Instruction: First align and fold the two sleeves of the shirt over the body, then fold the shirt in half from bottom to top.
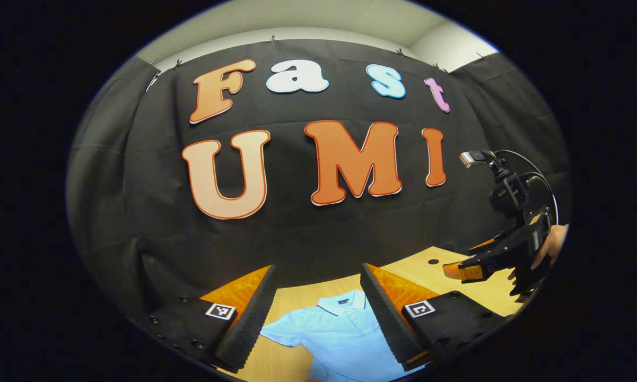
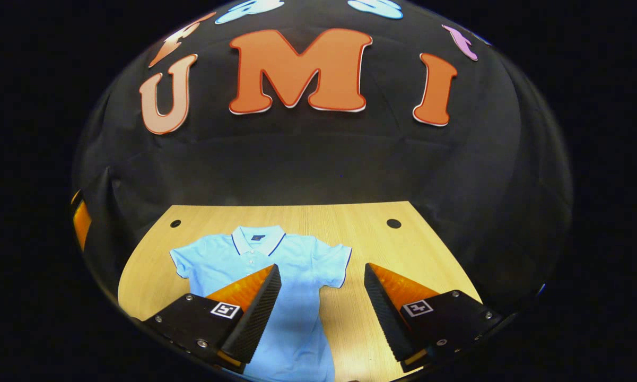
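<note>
Both grippers hang above the bench (image 2: pixel 382 249), and nothing is gripped yet. The left gripper (image 1: pixel 318 313) has its fingers spread wide with only air between them, and the right gripper (image 2: pixel 322 310) matches it, fingers apart and empty. In the left gripper view the right gripper shows again off to the side, held by a hand (image 1: pixel 549 246), well clear of the cloth.

The shirt (image 2: pixel 260 260) lies flat on the bench, face up, in the left half of the right gripper view. Its collar (image 2: pixel 258 237) points away toward the booth wall and its hem runs down out of view under the fingers, so the long axis goes from collar to hem, straight along the line the grippers look. Both short sleeves stick out sideways, the left sleeve (image 2: pixel 183 261) and the right sleeve (image 2: pixel 335 264), neither one folded over yet.

Here is the risk as I read it: the sleeves are short and the cloth is thin, so fingers coming down wide could pinch the body layer along with the sleeve and drag the whole shirt askew. A grab on one sleeve alone could also swing the collar off line, and the later bottom-to-top fold would land crooked.
</note>
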Action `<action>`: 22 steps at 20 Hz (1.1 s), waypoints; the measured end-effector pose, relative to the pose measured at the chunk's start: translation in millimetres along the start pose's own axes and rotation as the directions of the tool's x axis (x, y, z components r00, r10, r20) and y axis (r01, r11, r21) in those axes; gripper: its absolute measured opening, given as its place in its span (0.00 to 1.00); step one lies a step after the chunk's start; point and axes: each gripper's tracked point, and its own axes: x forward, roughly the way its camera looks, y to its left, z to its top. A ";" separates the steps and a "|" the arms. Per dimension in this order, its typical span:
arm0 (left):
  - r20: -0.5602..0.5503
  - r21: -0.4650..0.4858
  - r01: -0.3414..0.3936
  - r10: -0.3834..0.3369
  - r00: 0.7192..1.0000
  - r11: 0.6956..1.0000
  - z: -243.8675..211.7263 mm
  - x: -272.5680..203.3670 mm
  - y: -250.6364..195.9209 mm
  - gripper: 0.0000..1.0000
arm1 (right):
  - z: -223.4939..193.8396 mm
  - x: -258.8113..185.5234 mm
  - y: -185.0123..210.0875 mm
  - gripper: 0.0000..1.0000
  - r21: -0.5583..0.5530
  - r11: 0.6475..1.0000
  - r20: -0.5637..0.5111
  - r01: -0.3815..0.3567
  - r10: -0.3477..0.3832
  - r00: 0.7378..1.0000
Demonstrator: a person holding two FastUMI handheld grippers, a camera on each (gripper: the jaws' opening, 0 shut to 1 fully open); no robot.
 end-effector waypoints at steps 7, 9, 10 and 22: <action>-0.107 0.005 -0.059 0.060 0.992 0.998 -32.3 15.2 -13.2 1.00 | -29.2 82.6 -33.2 0.92 0.011 1.000 -0.217 0.010 -0.008 0.976; -0.119 0.010 -0.082 0.083 0.989 0.997 -33.8 18.5 -13.3 0.97 | -41.0 105.1 -41.4 0.90 0.000 1.000 -0.270 0.015 -0.015 0.963; -0.125 0.022 -0.095 0.097 0.987 0.995 -35.9 20.8 -12.3 0.97 | -46.5 114.6 -43.1 0.89 -0.004 1.000 -0.296 0.010 -0.011 0.955; -0.218 0.088 -0.197 0.212 0.953 0.976 -48.7 21.4 -4.3 0.97 | -112.6 207.3 -38.2 0.76 -0.017 1.000 -0.532 -0.024 0.011 0.847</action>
